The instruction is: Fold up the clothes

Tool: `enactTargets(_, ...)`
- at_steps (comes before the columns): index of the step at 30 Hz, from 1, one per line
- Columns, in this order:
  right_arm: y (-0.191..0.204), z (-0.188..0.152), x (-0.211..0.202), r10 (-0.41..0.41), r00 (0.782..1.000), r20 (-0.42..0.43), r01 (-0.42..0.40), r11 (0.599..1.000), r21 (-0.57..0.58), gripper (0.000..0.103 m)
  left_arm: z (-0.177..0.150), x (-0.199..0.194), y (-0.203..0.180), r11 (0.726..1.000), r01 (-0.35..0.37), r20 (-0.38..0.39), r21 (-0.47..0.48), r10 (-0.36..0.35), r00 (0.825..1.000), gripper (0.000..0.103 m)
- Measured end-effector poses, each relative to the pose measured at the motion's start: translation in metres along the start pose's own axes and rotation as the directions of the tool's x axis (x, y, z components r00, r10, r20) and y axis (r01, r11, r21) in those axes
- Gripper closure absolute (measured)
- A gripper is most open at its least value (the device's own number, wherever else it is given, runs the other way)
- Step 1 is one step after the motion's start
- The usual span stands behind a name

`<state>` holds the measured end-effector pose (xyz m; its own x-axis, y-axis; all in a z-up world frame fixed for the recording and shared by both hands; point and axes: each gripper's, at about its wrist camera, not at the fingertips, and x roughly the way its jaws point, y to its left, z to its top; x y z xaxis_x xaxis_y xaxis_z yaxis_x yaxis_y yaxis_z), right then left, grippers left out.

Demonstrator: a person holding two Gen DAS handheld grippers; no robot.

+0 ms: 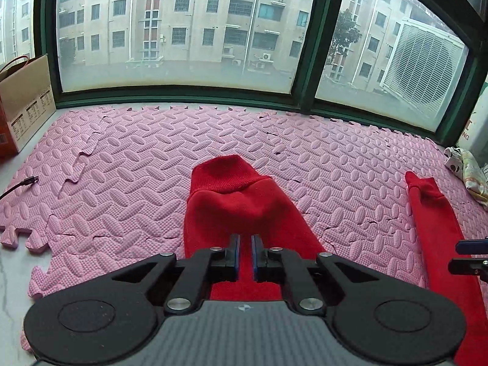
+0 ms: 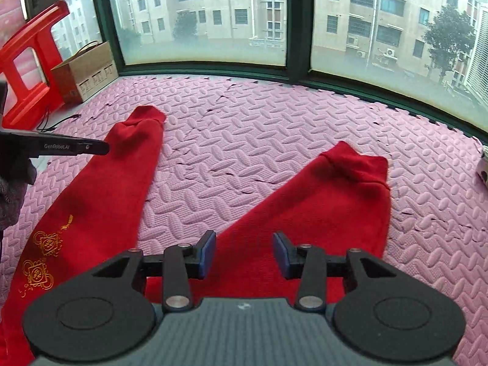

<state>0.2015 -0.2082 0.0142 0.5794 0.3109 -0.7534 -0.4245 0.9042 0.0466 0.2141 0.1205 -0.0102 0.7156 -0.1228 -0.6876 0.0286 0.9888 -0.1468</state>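
Note:
Red trousers lie on the pink foam mat, legs spread toward the window. In the left wrist view my left gripper (image 1: 245, 239) hovers over the left leg (image 1: 244, 201), its blue pads only a narrow gap apart with no cloth between them. The right leg (image 1: 433, 219) lies to the right, where the right gripper's fingers (image 1: 471, 254) show at the edge. In the right wrist view my right gripper (image 2: 244, 248) is open above the right leg (image 2: 320, 207). The left leg (image 2: 100, 183) carries gold embroidery (image 2: 42, 259); the left gripper (image 2: 76, 148) shows above it.
The pink foam mat (image 1: 152, 158) runs to a green-framed window (image 1: 305, 85). A cardboard box (image 1: 21, 106) and a cable (image 1: 21, 183) are at the left. A patterned cloth (image 1: 469, 174) lies at the right. A red plastic stool (image 2: 27, 61) stands beside the box (image 2: 85, 70).

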Motion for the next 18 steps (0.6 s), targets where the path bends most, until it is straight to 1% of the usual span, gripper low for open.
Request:
enactTargets(4,-0.029,0.006,0.008,-0.065,0.998,0.026,0.064,0.998,0.024,0.062,0.010,0.015,-0.004,1.000,0.007,-0.009,-0.006,-0.007,1.000,0.095)
enactTargets(6,-0.040,0.008,0.016,-0.091,0.996,0.024,0.090,0.995,0.031,0.062,0.013,0.023,-0.004,1.000,-0.012,-0.018,-0.008,0.012,1.000,0.094)
enactTargets(9,-0.053,0.009,0.031,-0.110,0.994,0.015,0.109,0.993,0.041,0.062,0.017,0.031,0.000,0.999,-0.028,-0.025,-0.018,0.028,0.999,0.094)
enactTargets(13,-0.062,0.010,0.049,-0.150,0.989,0.005,0.150,0.988,0.027,0.062,0.021,0.040,0.005,0.998,-0.067,-0.029,-0.020,0.067,0.997,0.095)
enactTargets(16,-0.067,0.014,0.058,-0.163,0.986,0.019,0.163,0.986,0.038,0.062,0.024,0.047,0.011,0.995,-0.091,-0.030,-0.027,0.091,0.995,0.094)
enactTargets(18,-0.069,0.016,0.062,-0.172,0.985,0.019,0.171,0.985,0.036,0.061,0.027,0.051,0.014,0.995,-0.094,-0.025,-0.033,0.093,0.995,0.095)
